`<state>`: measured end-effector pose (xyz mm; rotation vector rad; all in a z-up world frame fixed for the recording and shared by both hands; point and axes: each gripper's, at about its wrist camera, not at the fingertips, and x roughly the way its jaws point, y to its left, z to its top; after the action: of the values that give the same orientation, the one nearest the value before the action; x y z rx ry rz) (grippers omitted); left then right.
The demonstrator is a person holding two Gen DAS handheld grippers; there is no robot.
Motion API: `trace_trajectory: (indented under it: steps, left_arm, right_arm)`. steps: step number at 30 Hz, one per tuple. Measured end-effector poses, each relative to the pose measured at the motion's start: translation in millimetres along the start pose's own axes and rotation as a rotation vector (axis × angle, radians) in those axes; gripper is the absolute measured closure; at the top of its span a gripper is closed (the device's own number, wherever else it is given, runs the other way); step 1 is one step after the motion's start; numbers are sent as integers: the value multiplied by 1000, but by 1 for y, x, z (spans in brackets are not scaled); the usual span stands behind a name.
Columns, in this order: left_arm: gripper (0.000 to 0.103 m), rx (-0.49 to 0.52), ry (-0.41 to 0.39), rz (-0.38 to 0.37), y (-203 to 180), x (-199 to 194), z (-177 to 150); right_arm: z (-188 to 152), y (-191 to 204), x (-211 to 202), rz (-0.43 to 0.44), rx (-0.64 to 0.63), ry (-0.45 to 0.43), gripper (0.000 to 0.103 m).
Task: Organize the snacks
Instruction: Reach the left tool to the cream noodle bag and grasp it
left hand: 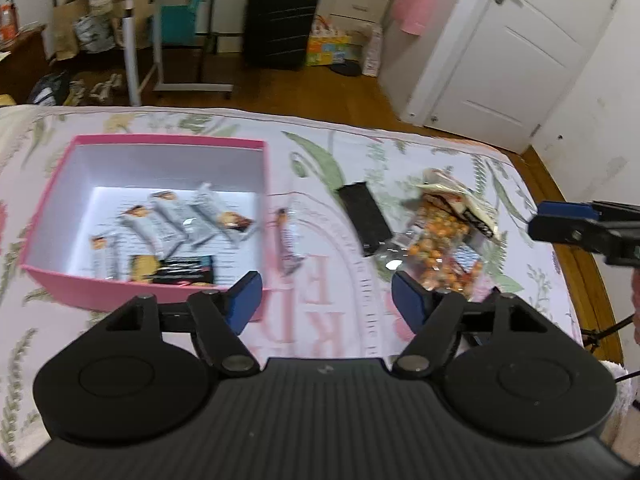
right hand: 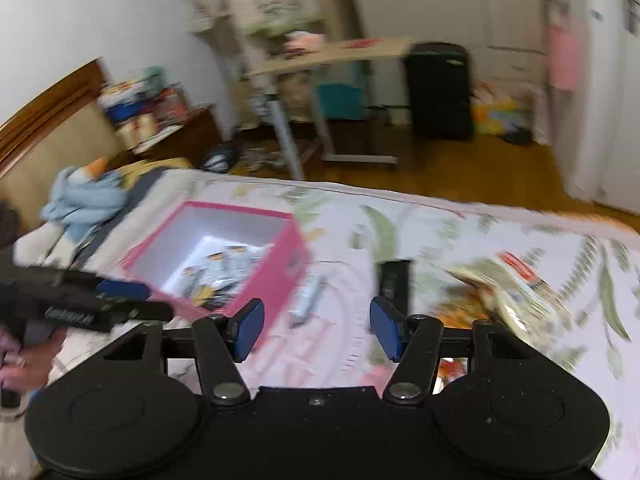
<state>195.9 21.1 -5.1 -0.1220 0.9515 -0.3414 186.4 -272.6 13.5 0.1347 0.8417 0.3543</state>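
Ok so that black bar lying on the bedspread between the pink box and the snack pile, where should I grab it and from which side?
Take the black bar across its narrow width, near the middle, coming down from above. It lies flat on the bedspread, long and slim, so the long edges probably fit between the jaws. Its near end sits close to the clear bag of orange snacks, so avoid that end.

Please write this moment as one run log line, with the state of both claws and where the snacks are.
left claw: open, empty | right claw: open, empty | pink box: several snacks inside | bedspread: black packet, snack pile outside box
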Motion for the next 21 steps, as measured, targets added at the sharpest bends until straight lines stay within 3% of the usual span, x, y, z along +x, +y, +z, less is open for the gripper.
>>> trace_trajectory:
  steps: [4, 7, 15, 21]
  left_arm:
    - [30, 48, -1, -36, -23, 32, 9]
    - [30, 36, 12, -39, -33, 60, 22]
    - [31, -5, 23, -118, -65, 137, 56]
    - [31, -29, 73, -173, -90, 202, 82]
  right_arm:
    - [-10, -36, 19, -205, 60, -7, 28]
    - [-18, -79, 29, -169, 197, -14, 28]
    - [-27, -169, 49, -171, 528, -36, 28]
    - [-28, -216, 91, -302, 615, 47, 28]
